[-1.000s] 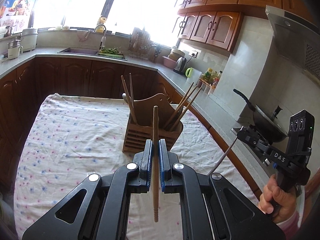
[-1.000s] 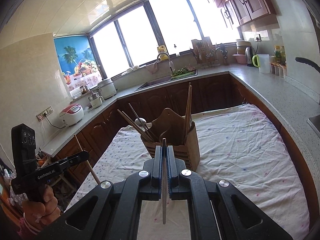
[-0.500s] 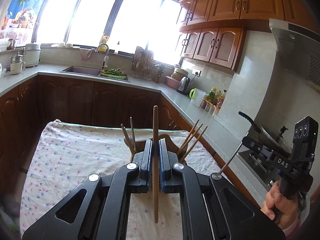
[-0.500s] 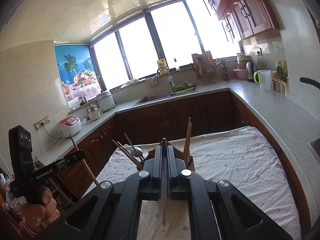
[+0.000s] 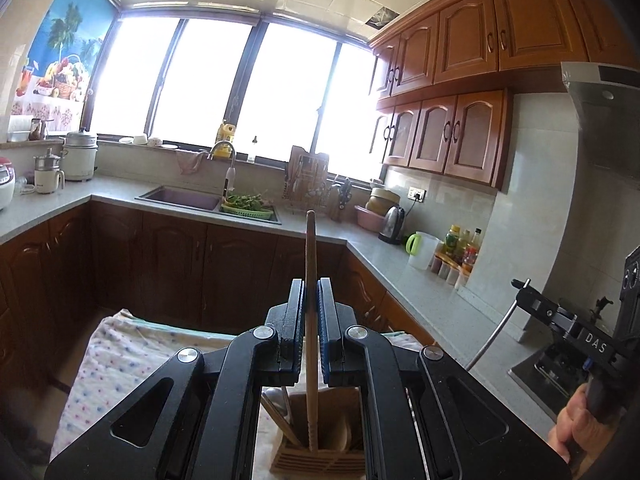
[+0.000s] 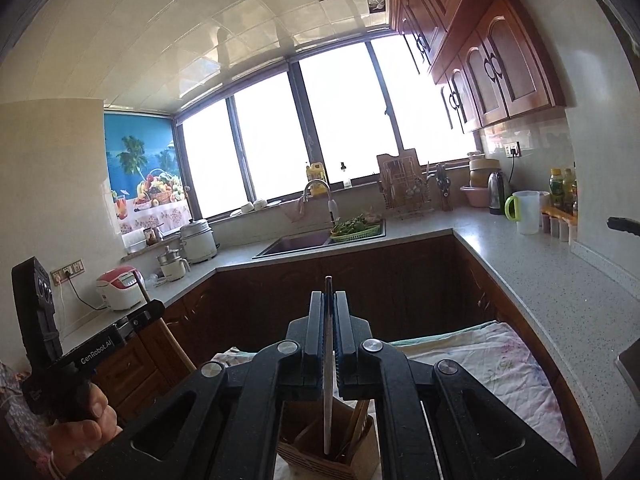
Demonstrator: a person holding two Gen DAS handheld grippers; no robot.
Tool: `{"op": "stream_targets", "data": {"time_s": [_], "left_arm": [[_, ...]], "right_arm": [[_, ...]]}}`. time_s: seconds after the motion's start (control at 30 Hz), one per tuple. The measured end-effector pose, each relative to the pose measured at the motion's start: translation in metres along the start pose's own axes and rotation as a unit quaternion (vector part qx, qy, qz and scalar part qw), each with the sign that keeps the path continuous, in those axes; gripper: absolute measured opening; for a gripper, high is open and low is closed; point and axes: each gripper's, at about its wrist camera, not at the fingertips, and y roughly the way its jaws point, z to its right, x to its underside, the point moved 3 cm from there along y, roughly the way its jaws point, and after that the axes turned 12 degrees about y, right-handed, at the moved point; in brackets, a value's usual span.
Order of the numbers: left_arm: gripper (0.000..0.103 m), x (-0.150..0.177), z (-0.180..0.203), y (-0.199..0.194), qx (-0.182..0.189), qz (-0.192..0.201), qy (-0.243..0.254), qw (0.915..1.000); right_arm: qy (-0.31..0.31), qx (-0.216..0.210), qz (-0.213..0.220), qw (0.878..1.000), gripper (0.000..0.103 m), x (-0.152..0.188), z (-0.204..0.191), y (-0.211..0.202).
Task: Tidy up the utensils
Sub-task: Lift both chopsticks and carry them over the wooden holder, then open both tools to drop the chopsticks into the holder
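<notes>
The slotted wooden utensil holder [image 5: 320, 436] stands on a table under a white cloth with small coloured dots [image 5: 108, 364], low and near in both wrist views, mostly hidden behind the gripper bodies. Brown wooden chopsticks [image 5: 276, 416] lean in its left compartment, and more [image 6: 354, 426] stand in its right one.

The left gripper [image 5: 311, 312] is clamped on a long light-brown wooden chopstick [image 5: 310, 264], held upright between the blue pads; its lower end hangs in front of the holder, and whether it touches it cannot be told. The right gripper [image 6: 329, 320] is closed on a thin silver metal chopstick [image 6: 328, 400], also upright, its lower tip showing over the holder's opening.

In the left view, the person's right hand [image 5: 576, 424] holds the other black handle at the far right edge; in the right view, the left hand [image 6: 80, 420] does so at the near left.

Beyond the table, a grey countertop [image 6: 560, 280] wraps round dark wooden cabinets, with a sink [image 5: 180, 198] under bright windows.
</notes>
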Motion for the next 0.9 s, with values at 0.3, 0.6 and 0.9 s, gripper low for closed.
{"op": "stream_targets", "data": {"time_s": [0.3,0.6,0.9], "left_arm": [[0.005,0.038,0.01,0.031,-0.01,-0.015,-0.005,0.9998],[0.006,0.083,0.015,0.038,-0.003,-0.053,-0.018,0.9985],[0.007,0.107,0.019,0.042,0.001,-0.083,-0.015,0.9964]], "right_arm": [[0.005,0.014,-0.022,1.0,0.004,0.032,0.017,0.03],[0.02,0.027,-0.061,0.998,0.004,0.069,0.032,0.045],[0.035,0.04,-0.078,0.996,0.004,0.081,0.047,0.05]]}}
